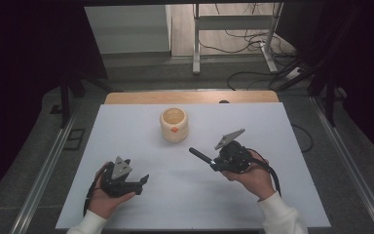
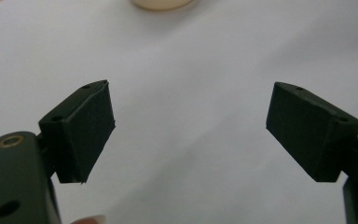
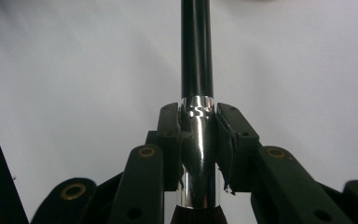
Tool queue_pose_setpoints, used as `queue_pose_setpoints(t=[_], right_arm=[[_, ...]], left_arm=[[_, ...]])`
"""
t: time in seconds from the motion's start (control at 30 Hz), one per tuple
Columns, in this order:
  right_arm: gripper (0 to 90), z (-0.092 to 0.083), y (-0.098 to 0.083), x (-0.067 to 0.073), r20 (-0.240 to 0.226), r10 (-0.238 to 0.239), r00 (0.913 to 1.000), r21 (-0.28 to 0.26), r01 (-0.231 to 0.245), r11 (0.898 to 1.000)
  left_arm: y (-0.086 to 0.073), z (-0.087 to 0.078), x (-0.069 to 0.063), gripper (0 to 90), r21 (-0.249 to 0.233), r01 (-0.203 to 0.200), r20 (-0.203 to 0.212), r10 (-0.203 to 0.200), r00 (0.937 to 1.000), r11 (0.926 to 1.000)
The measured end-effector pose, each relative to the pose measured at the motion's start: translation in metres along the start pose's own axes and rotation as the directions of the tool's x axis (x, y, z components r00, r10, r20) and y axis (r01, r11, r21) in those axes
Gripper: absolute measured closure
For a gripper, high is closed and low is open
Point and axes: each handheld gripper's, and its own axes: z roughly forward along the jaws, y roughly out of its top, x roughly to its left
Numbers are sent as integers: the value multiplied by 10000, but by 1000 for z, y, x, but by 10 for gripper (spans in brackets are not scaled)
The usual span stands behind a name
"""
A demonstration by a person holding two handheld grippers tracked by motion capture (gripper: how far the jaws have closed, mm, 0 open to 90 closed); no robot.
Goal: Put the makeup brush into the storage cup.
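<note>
We've got the white table (image 1: 141, 146) with a cream cup (image 1: 174, 125) upright at the back, probably where the brush goes. Right gripper (image 3: 196, 122) is clamped on the brush (image 3: 196, 56) by its chrome collar, handle aimed cupward. Left gripper (image 2: 189, 128) gapes wide, empty. No readable writing, just an orange mark on the cup.

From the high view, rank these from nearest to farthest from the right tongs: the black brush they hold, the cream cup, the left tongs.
1. Black brush with chrome collar: clamped in the right tongs, pointing up-left.
2. Cream round cup with an orange mark: farther back, left of them.
3. Left tongs: open, across the white table at the near left.
</note>
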Motion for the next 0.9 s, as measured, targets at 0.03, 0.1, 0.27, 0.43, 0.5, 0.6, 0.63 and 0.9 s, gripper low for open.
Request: queue_pose_setpoints(t=[0.03,0.1,0.27,0.43,0.5,0.6,0.63,0.9], right_arm=[[721,0,0,0,17,-11,10000,7,11,10000],[721,0,1,1,-3,-40,10000,-1,40,10000],[721,1,2,2,10,-28,10000,-6,28,10000],[721,3,3,2,0,-46,10000,40,46,10000],[721,4,3,2,-6,-44,10000,32,44,10000],[721,5,4,3,-20,-68,10000,64,69,10000],[721,6,4,3,-22,-75,10000,82,76,9999],[721,10,5,6,-93,-127,9999,145,128,9998]], left_arm=[[3,1,-3,165,-59,-195,18,195,9998,9998],[7,3,-8,162,-136,-445,41,446,9990,9989],[16,7,-16,158,-479,-825,226,837,9962,9954],[26,8,-21,162,-201,-867,262,872,9958,9960],[29,6,-22,159,-218,-860,404,868,9954,9961],[34,5,-24,154,-290,-876,541,891,9946,9957],[36,5,-24,155,-290,-953,499,967,9941,9950],[45,8,-34,159,-426,-1564,368,1580,9867,9868]])
